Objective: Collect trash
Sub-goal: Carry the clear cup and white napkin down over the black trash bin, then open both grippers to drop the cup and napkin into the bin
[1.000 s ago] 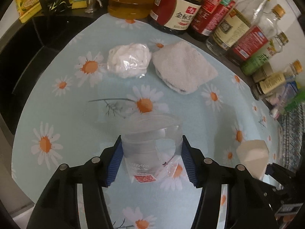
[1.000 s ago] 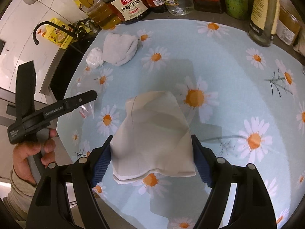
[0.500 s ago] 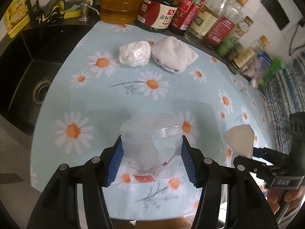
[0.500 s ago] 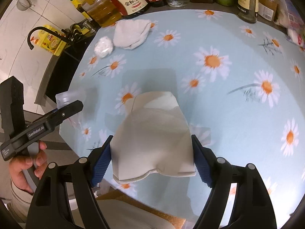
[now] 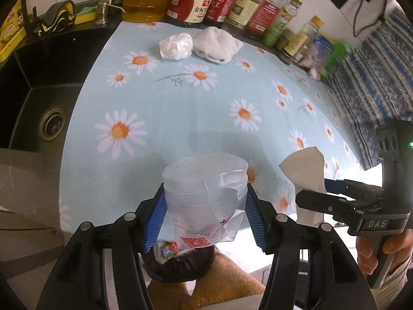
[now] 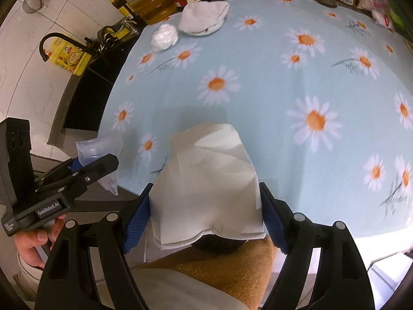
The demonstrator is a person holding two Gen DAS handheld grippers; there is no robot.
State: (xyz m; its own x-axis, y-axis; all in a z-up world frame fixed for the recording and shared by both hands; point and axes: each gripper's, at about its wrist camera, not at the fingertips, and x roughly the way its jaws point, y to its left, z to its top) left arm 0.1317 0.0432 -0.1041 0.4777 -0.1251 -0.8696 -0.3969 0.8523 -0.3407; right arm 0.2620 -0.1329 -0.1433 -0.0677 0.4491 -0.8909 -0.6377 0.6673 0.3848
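My left gripper [image 5: 205,217] is shut on a crumpled clear plastic cup [image 5: 204,196] with a red label, held over the counter's near edge. Just below it a dark-lined bin [image 5: 180,263] holds some wrappers. My right gripper [image 6: 204,217] is shut on a folded white paper carton [image 6: 206,180], also at the near edge, with a dark bin opening [image 6: 219,245] under it. Each gripper shows in the other's view: the right gripper [image 5: 322,193] and the left gripper [image 6: 98,165]. A crumpled white plastic ball [image 5: 176,45] and a white cloth [image 5: 216,44] lie at the far side of the daisy-patterned counter [image 5: 180,103].
Oil and sauce bottles [image 5: 191,2] line the back wall. A black sink [image 5: 38,98] with a drain lies to the left of the counter. A person's hands [image 6: 33,242] hold both grippers, and a tan surface [image 5: 227,284] lies below the counter edge.
Both grippers have drawn back from the middle of the counter to its near edge, each still holding its item. The bin has come into view beneath them.
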